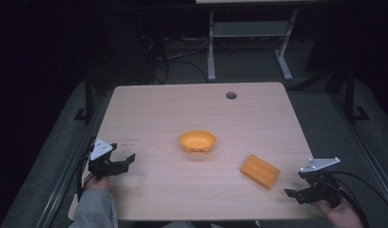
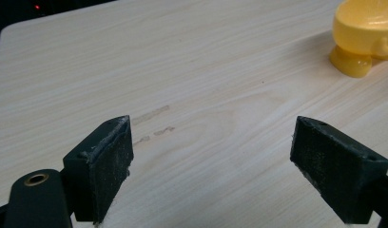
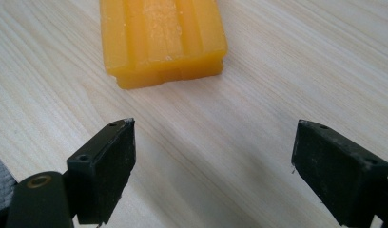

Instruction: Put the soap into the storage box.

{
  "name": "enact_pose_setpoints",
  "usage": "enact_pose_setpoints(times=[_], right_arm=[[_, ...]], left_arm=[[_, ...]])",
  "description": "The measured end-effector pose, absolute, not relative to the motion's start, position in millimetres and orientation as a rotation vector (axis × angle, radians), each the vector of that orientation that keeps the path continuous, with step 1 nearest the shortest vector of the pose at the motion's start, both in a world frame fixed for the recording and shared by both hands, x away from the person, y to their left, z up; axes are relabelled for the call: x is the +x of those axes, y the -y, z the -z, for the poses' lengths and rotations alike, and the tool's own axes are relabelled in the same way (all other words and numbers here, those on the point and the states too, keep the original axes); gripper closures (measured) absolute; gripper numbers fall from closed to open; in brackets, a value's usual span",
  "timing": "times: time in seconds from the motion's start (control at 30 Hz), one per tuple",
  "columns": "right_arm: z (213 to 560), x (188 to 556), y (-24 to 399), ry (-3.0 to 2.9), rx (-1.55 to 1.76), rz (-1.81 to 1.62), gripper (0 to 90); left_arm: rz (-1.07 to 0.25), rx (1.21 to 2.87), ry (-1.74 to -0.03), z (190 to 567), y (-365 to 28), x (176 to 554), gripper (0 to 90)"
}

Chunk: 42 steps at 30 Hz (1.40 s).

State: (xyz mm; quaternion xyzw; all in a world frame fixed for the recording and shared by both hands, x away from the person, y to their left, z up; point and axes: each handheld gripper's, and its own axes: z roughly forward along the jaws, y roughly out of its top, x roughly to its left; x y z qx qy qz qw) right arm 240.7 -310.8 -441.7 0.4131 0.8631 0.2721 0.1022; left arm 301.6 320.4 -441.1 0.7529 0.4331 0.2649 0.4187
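Note:
An orange bowl [image 1: 197, 141] stands upright near the middle of the wooden table [image 1: 192, 114]. To its right and nearer the front lies an orange ridged block [image 1: 260, 171]. My left gripper [image 1: 124, 163] hovers at the table's front left, open, with nothing between its jaws; the bowl [image 2: 365, 35] shows at the top right of the left gripper view. At the front right edge my right gripper [image 1: 293, 194] is open and empty, and the block [image 3: 161, 38] lies just ahead of its jaws.
A round cable hole [image 1: 231, 95] sits near the table's far edge. Faint tape marks [image 2: 151, 123] show on the wood ahead of the left gripper. Beyond the table, a white desk frame [image 1: 249, 42] and cables lie on the dark floor.

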Motion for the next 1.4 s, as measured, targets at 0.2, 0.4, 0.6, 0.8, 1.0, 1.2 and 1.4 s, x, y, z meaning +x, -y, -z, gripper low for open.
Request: enact_pose_setpoints(times=[0.2, 0.4, 0.6, 0.8, 1.0, 1.2, 1.4], right_arm=[[441, 244, 307, -2.56, 1.214, -0.818, 14.1], [430, 249, 295, -2.58, 1.187, -0.783, 14.1], [420, 259, 281, -2.607, 1.141, -0.76, 14.1], [410, 278, 257, -2.658, 1.07, -0.737, 14.0], [408, 292, 241, -2.704, 1.029, -0.685, 14.0], [412, 301, 224, -2.746, 1.002, -0.636, 14.2], [419, 308, 215, -2.769, 0.994, -0.599, 14.2]], left_arm=[[-0.643, 1.882, -1.079, 440, -321, 301, 13.8], [-0.648, 1.893, -1.087, 441, -321, 302, 13.8], [-0.644, 1.876, -1.091, 442, -321, 302, 13.8], [-0.641, 1.886, -1.091, 442, -320, 303, 13.8], [-0.637, 1.892, -1.092, 442, -320, 304, 13.8], [-0.633, 1.895, -1.091, 442, -320, 303, 13.8], [-0.626, 1.9, -1.085, 443, -319, 304, 13.8]])
